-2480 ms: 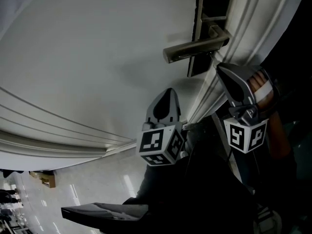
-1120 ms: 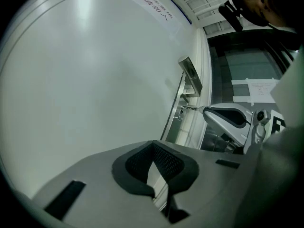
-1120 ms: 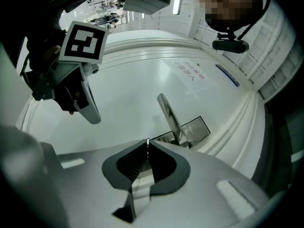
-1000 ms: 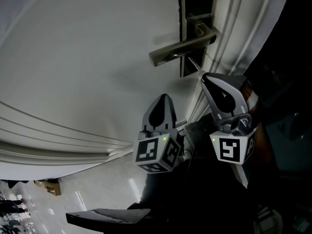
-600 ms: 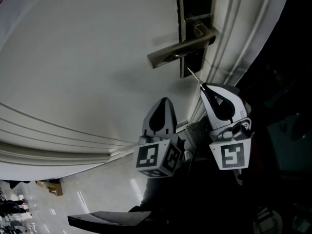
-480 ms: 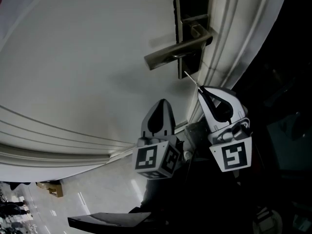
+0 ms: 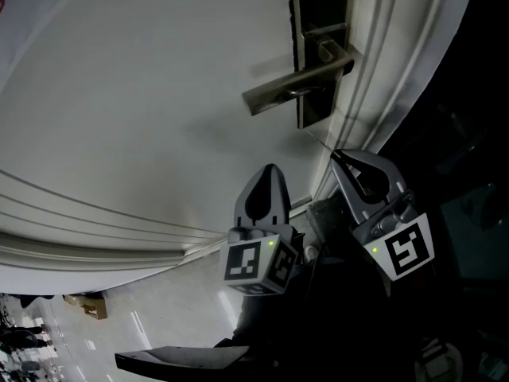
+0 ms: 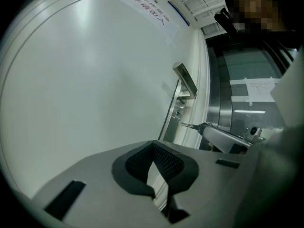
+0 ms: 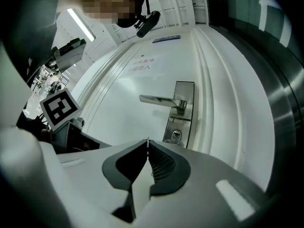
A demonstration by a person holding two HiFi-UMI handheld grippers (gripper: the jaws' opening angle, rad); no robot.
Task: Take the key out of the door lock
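As seen in the right gripper view, my right gripper has its jaws pressed together on the key, whose thin blade stands edge-on between the pads and sticks out past the tips. I note the key is out of the lock: its tip is apart from the keyhole, which sits low on the metal lock plate under the lever handle.

From the head view, I record the right gripper just below the plate, with the key pointing up toward the plate's lower edge and ending just short of it. The lever handle stands out across the white door.

My left gripper hangs beside the right one, lower and nearer the door face. Its own view shows the left gripper with pads meeting at the tips and nothing between them.
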